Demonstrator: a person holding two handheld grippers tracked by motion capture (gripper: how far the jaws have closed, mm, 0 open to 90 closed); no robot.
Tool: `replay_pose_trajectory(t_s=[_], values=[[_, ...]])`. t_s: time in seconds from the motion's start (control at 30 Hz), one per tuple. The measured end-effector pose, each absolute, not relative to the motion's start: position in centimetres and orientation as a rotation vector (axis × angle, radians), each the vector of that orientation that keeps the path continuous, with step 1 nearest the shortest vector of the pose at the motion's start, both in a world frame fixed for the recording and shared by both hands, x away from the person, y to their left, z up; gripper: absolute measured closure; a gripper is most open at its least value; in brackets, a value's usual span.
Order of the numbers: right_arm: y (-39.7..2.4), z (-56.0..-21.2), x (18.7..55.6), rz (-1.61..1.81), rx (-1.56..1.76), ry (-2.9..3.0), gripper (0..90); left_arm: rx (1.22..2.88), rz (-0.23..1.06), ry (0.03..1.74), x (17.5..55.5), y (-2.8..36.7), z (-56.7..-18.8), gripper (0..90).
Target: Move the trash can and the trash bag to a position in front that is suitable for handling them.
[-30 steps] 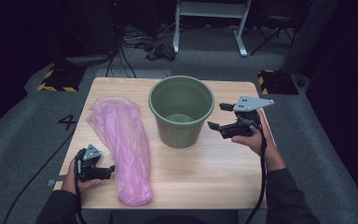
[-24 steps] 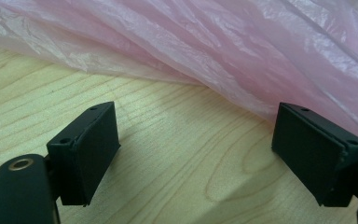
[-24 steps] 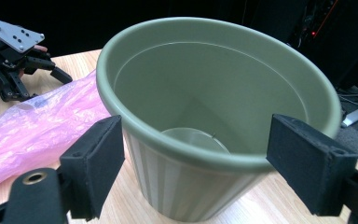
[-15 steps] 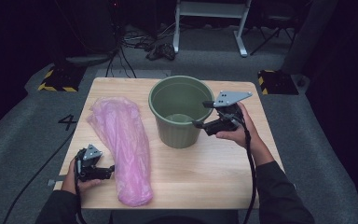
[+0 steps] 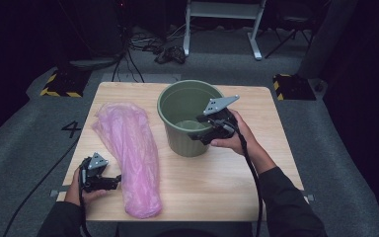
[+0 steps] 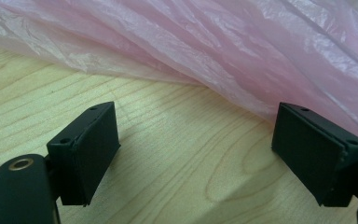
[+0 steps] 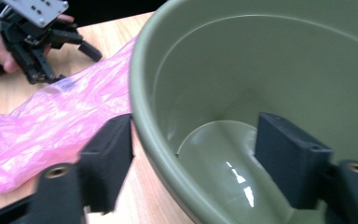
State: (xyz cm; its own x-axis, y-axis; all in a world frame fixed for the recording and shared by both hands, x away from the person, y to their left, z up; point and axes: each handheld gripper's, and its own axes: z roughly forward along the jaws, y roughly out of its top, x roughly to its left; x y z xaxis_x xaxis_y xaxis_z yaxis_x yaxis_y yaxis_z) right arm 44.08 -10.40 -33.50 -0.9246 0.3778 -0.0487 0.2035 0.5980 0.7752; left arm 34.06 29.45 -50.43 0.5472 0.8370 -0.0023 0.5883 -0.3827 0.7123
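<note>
An empty olive-green bin (image 5: 190, 118) stands upright at the middle of the wooden table (image 5: 227, 187). My right gripper (image 5: 197, 129) is at its near-right rim. In the right gripper view the jaws (image 7: 196, 158) straddle the bin wall (image 7: 168, 154), one outside and one inside. They have just been closing, and a gap remains on the inner side. A crumpled pink plastic bag (image 5: 128, 148) lies flat to the left of the bin. My left gripper (image 5: 116, 178) rests on the table at the bag's near-left edge. It is open (image 6: 196, 154), with the bag (image 6: 242, 51) just beyond its fingertips.
The right gripper view shows the left gripper (image 7: 37, 42) beyond the bag (image 7: 51, 130). On the floor behind the table are cables, two yellow-and-black striped blocks (image 5: 61, 84) (image 5: 291, 86) and a white stand (image 5: 224, 15). A number 4 (image 5: 72, 128) marks the floor on the left.
My right gripper has moved left from beside the bin onto its rim, and its jaws have narrowed around the wall. The left gripper, the bag and the bin have not moved.
</note>
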Motion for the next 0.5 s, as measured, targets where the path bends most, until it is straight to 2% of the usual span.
replay_pose_trajectory(t_s=[0.13,0.17,0.5], values=[[-9.91,-33.64,44.12,1.215,0.440,2.661,50.2,2.111,0.476,1.144,34.06,29.45,-50.43,14.5],[-9.74,-33.80,44.22,1.197,0.436,2.690,56.6,2.111,0.476,1.143,34.06,29.45,-50.43,14.5],[-9.59,-33.80,44.21,1.179,0.412,2.714,68.4,2.111,0.476,1.144,34.05,29.45,-50.44,14.5]])
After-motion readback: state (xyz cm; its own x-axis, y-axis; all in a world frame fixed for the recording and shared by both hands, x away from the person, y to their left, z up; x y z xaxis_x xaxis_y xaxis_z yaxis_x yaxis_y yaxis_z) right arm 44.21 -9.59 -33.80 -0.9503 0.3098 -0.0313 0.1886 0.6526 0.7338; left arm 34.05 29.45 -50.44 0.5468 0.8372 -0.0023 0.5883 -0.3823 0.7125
